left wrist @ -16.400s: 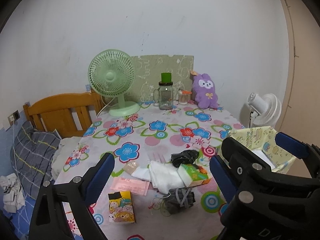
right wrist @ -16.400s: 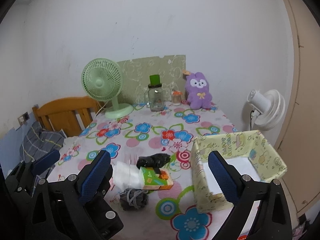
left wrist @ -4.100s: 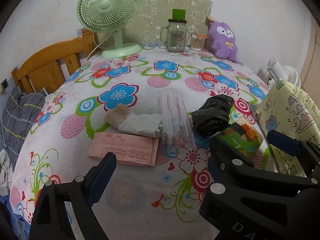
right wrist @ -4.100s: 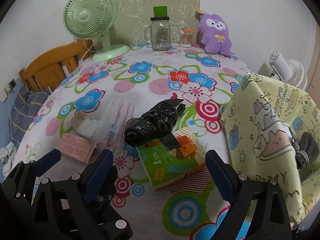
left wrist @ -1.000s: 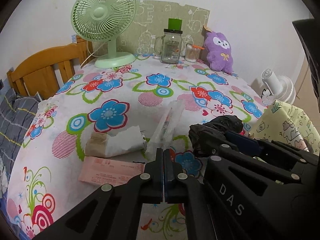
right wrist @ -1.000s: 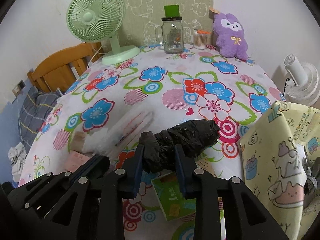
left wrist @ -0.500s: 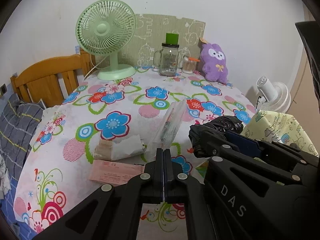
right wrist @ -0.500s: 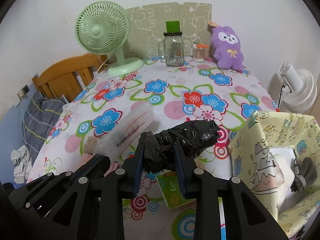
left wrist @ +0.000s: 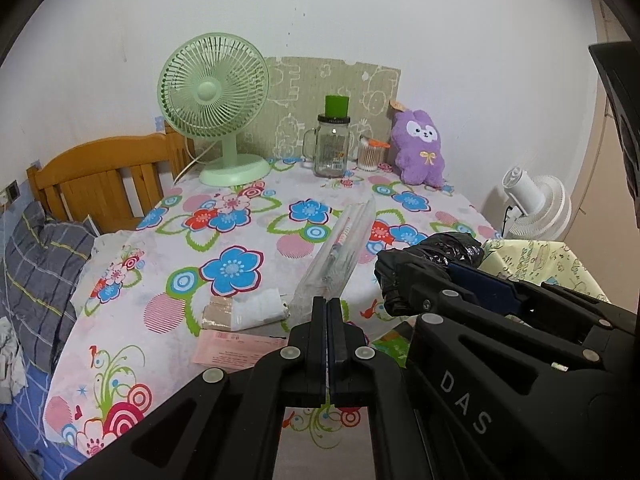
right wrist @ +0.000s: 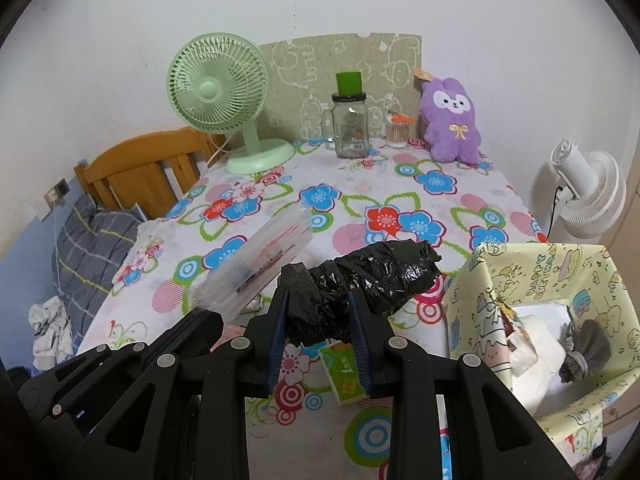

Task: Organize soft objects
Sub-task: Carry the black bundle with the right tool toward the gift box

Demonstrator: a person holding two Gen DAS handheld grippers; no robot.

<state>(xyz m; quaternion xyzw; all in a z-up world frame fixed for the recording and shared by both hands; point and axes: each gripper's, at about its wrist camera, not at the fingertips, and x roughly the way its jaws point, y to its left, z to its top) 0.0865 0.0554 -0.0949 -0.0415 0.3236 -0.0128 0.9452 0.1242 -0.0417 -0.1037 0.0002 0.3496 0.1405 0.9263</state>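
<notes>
The yellow cartoon-print box (right wrist: 532, 280) stands open at the table's right edge, holding white folded cloth (right wrist: 540, 344) and a grey bundle (right wrist: 586, 342). It sits on the flower-print tablecloth (right wrist: 360, 184), whose far end by the white wall carries a green fan (right wrist: 218, 92), a purple plush (right wrist: 450, 120) and a glass jar (right wrist: 350, 124). Above the cloth, the right gripper (right wrist: 318, 332) squeezes a black plastic roll (right wrist: 372, 280), and the left gripper (left wrist: 327, 308) is pinched tight on a clear plastic packet (left wrist: 340, 256).
</notes>
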